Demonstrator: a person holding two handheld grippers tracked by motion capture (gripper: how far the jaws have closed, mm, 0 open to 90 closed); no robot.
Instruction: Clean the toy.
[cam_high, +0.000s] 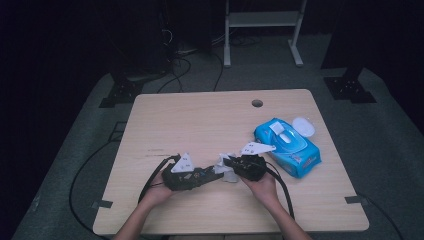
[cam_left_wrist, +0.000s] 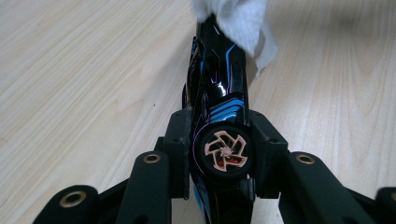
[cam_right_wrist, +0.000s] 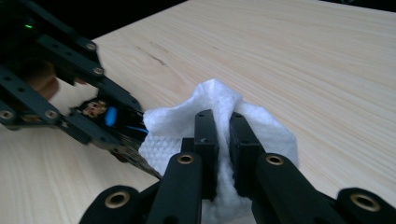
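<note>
The left gripper holds a black toy car with blue stripes and a copper-spoked wheel, its jaws clamped on the car's two flanks at the wheel. In the left gripper view the car's long axis runs straight away from the camera, in line with the jaws, and its far end reaches under a white wet wipe. Which end of the car is the nose I cannot tell. In the high view the left gripper lies low over the near middle of the wooden worktop, pointing toward the right, so the car's length runs roughly along the worktop's near edge, toward the right gripper. The right gripper's jaws are pinched together on the wipe, which bunches up between and around them. In the right gripper view the wipe meets the car's blue-marked end, with the left gripper's black linkage above and to the left of it. The two grippers face each other, tips nearly meeting, with car and wipe between them. A blue pack of wipes lies on the worktop to the right, just beyond the right hand, with its white lid flipped open.
</note>
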